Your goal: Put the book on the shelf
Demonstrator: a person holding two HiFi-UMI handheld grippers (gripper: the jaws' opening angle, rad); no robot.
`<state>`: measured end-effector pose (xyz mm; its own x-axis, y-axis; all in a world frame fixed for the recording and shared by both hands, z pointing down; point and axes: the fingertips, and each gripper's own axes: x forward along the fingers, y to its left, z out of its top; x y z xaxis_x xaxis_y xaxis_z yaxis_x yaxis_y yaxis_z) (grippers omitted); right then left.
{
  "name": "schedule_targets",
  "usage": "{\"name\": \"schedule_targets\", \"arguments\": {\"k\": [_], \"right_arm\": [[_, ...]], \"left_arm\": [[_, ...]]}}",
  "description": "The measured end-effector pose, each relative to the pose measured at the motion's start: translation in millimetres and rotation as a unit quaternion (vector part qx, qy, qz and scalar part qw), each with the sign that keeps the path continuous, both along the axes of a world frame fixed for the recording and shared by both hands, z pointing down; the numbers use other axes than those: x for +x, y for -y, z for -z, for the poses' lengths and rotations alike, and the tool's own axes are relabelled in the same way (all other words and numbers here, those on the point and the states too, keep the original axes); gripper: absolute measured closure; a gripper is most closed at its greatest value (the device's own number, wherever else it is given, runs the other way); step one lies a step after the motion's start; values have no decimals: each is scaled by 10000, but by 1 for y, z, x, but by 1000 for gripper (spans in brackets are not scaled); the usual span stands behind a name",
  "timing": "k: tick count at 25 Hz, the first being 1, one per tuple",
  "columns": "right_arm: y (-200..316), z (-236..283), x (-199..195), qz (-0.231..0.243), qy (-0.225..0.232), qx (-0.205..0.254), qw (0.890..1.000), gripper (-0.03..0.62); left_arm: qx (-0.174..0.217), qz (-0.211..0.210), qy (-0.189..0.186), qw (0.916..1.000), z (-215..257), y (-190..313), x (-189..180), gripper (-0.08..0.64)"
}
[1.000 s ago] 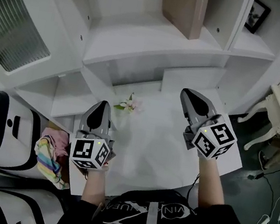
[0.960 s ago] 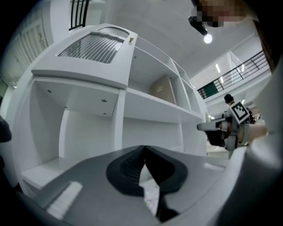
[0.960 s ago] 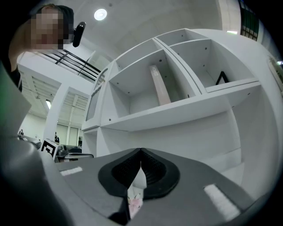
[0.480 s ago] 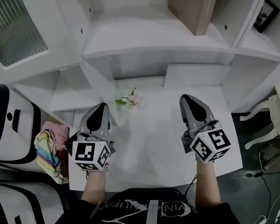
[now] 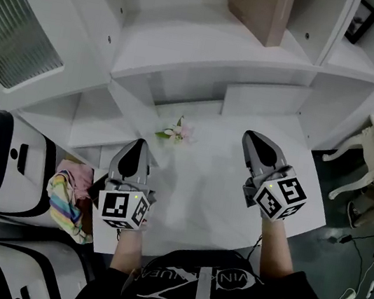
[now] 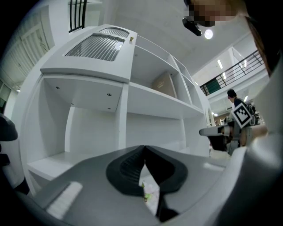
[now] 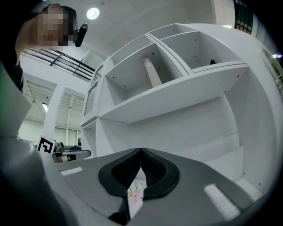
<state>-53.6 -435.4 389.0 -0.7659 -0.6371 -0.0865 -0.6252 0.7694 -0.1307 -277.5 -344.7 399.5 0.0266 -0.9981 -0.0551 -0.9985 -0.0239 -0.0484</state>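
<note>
both closed: left gripper point(image 5: 136, 144), right gripper point(image 5: 249, 135) | striped cloth point(image 5: 66, 204): head view only

Left gripper point(image 6: 144, 150), 2 jaws together, before white shelf point(image 6: 152, 103).

1. The white table point(image 5: 201, 190) is a flat top that butts against the foot of the shelf unit at its 12 o'clock edge.
2. One small flower sprig point(image 5: 178, 132), pink bloom and green leaves, lies flat on the table at 11 o'clock from its centre, near the back edge.
3. The white shelf unit point(image 5: 191, 39) has open compartments split by upright dividers.
4. At 12 o'clock, a tan book point(image 5: 261, 9) stands on edge on an upper shelf, just beside a divider.
5. At 1 o'clock, a dark framed picture point(image 5: 362, 21) stands in the next compartment.
</note>
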Motion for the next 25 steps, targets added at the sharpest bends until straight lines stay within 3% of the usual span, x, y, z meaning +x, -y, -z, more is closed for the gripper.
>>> {"name": "schedule_targets", "arguments": {"k": [25], "right_arm": [[9, -8, 9, -215, 57, -80, 9997, 583]], "left_arm": [[53, -79, -85, 9999, 5, 9, 0, 560]]}}
